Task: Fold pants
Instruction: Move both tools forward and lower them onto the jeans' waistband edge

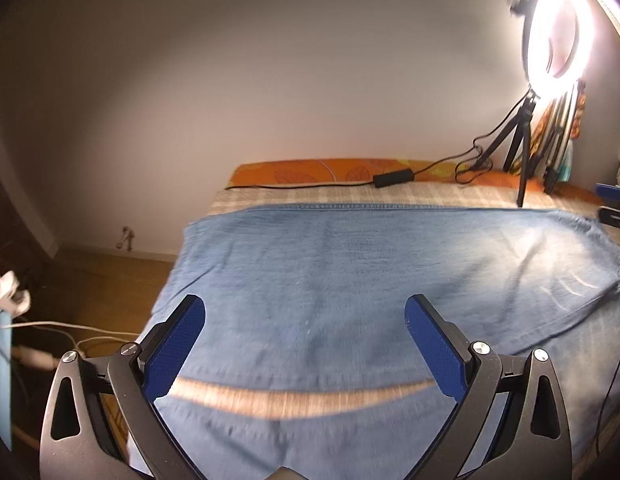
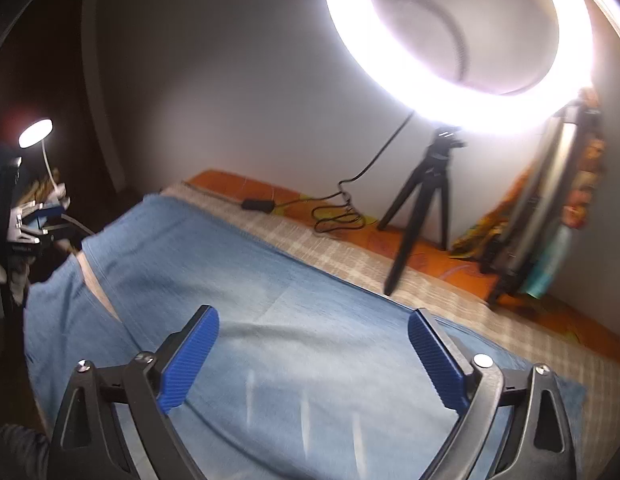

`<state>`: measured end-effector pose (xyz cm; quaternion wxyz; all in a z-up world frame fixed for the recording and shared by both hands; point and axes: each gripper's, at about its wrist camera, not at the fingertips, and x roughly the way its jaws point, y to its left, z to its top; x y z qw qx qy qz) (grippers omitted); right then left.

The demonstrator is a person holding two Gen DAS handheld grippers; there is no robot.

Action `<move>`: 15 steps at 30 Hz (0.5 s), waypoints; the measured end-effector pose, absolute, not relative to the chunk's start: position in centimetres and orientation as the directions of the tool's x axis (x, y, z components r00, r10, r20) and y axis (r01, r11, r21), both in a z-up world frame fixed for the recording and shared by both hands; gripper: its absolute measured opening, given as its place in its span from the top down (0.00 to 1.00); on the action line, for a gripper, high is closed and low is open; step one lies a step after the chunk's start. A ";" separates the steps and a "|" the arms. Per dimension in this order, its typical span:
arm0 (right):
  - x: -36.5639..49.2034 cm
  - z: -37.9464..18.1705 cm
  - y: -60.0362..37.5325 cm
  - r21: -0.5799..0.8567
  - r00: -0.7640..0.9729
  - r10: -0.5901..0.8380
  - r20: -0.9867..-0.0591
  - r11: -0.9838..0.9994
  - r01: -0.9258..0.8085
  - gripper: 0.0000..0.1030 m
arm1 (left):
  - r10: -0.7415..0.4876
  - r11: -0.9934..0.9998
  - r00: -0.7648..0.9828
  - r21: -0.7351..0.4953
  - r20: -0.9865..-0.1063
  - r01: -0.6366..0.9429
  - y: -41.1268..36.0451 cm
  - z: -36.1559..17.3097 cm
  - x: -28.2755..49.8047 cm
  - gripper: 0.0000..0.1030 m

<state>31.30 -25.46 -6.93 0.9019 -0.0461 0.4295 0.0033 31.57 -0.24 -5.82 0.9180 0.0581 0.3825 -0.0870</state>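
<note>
While both tools (image 1: 306,324) (image 2: 313,336) gape empty, blue pants (image 1: 349,272) flat, long axis crosswise along wall.

The left gripper (image 1: 306,316) hangs over the blue pants (image 1: 349,264), jaws spread wide, nothing between the blue pads (image 1: 178,344). The pants lie flat across the checked bed cover (image 1: 310,196), and a pale strip of that cover shows through the gap between the two legs near the camera. At the far edge, by the wall, runs an orange leaf-print cloth (image 1: 294,172). At the right a lit ring light (image 1: 553,28) stands on a black tripod (image 1: 517,136), its cable (image 1: 441,164) trailing to a small black box. Wooden floor (image 1: 110,280) with white cords lies left.
</note>
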 end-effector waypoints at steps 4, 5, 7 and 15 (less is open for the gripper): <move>36.2 -11.1 -25.3 -0.073 0.555 0.003 -0.832 0.991 -0.115 0.20 | -0.126 0.976 0.661 0.028 -0.739 0.217 -0.8 -7.6 34.2 0.03; 37.5 -12.1 -25.3 -0.077 0.540 0.004 -0.842 0.989 -0.129 0.20 | -0.126 0.975 0.655 0.029 -0.745 0.220 -1.0 -8.1 34.8 0.03; 39.8 -14.0 -25.3 -0.086 0.513 0.004 -0.859 0.985 -0.152 0.20 | -0.122 0.975 0.642 0.028 -0.757 0.219 -1.0 -8.9 36.0 0.03; 45.0 -19.3 -26.7 -0.074 0.407 0.014 -0.913 0.977 -0.199 0.18 | -0.161 0.978 0.577 -0.049 -0.800 0.204 -0.3 -11.8 39.4 0.03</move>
